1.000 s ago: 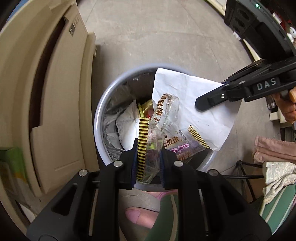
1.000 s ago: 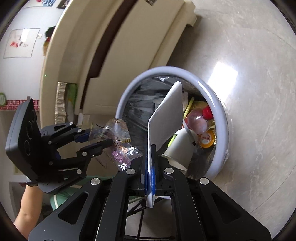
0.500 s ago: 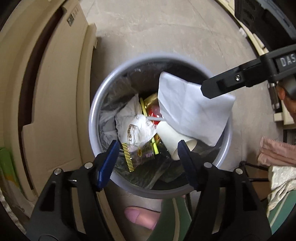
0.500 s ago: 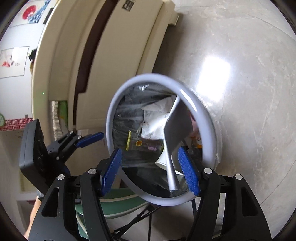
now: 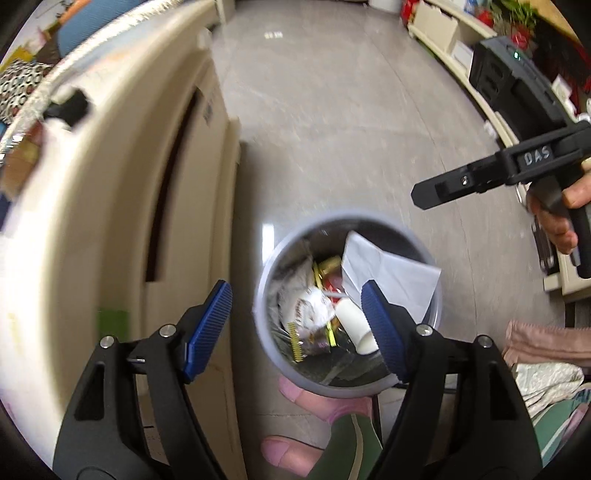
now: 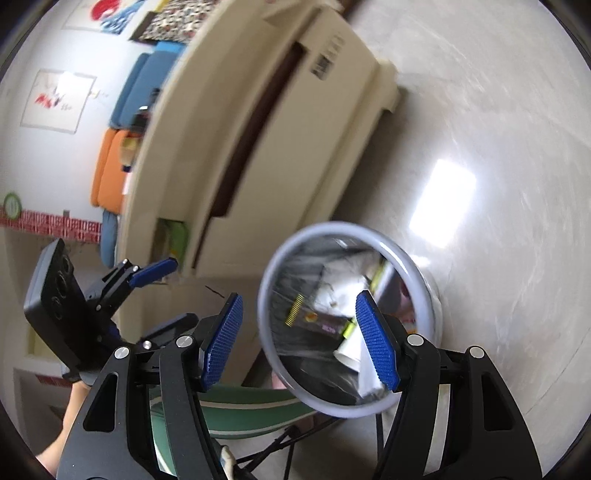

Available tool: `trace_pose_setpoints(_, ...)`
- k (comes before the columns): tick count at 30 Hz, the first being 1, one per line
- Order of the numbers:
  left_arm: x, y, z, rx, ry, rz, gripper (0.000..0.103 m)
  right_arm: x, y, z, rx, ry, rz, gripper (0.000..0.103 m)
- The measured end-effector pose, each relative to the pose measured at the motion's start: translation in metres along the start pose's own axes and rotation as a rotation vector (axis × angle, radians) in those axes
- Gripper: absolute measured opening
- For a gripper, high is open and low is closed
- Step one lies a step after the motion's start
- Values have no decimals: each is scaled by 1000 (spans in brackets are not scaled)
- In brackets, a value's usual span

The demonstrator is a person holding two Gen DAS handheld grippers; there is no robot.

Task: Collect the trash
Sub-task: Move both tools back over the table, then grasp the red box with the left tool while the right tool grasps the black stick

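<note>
A grey round trash bin (image 5: 258, 306) (image 6: 325, 226) with a dark liner stands on the floor below both grippers. In it lie a white paper sheet (image 5: 388, 273), a white paper cup (image 5: 354, 321) (image 6: 349, 350), a clear wrapper with a gold-striped edge (image 5: 306, 332) (image 6: 314, 317) and other rubbish. My left gripper (image 5: 295, 286) hangs above the bin, its jaws opening and nothing between the blue pads. My right gripper (image 6: 300, 295) is also above the bin, open and empty; its black finger (image 5: 443, 192) shows at the right in the left wrist view.
A beige plastic cabinet (image 5: 110, 221) (image 6: 258, 129) stands right beside the bin. A person's feet in pink slippers (image 5: 314, 398) are at the bin's near side. Pink cloth (image 5: 546, 343) lies at the right. Low shelving (image 5: 443, 22) lines the far wall. Grey floor stretches beyond the bin.
Both grippers opened: the left let go of the clear wrapper, the right of the white paper sheet. Both pieces dropped into the bin, and both grippers rose away from it.
</note>
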State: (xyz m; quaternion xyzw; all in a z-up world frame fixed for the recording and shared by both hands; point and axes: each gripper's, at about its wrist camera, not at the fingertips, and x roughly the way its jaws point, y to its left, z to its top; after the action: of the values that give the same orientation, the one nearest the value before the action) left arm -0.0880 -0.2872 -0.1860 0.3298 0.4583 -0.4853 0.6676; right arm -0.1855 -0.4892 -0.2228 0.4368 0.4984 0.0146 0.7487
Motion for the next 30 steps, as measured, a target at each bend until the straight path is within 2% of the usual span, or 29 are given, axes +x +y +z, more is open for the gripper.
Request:
trace_pose_setpoints(3,-28,21,5,-42,-60,34,75,-11,32,19,-74,-24,25,65)
trace_pose_setpoints(6,-47,47,11,-83,-96,112,78,-17,70,44,-159,-54,57,65)
trace_pose_setpoints(9,-67,85,19,-172,-139,180,84,-20,114,70,-247,-77,78,65)
trace_pose_setpoints(11,-80,111,25,-242,-176,221,89,-18,140,89,-297,-87,80,65)
trace_pose_setpoints(15,-94,156,42,-334,-222,249,89,-4,182,125,-371,-89,54,63)
trace_pose_setpoints(20,-91,192,62,-353,-217,297,89,23,215,162,-398,-74,12,61)
trace_pose_setpoints(24,-83,212,71,-384,-211,273,91,47,225,186,-414,-52,-18,59)
trace_pose_setpoints(28,-68,215,79,-401,-207,271,94,64,225,208,-394,-18,-10,45)
trace_pose_setpoints(30,-60,217,84,-409,-202,258,94,72,224,214,-382,1,-11,45)
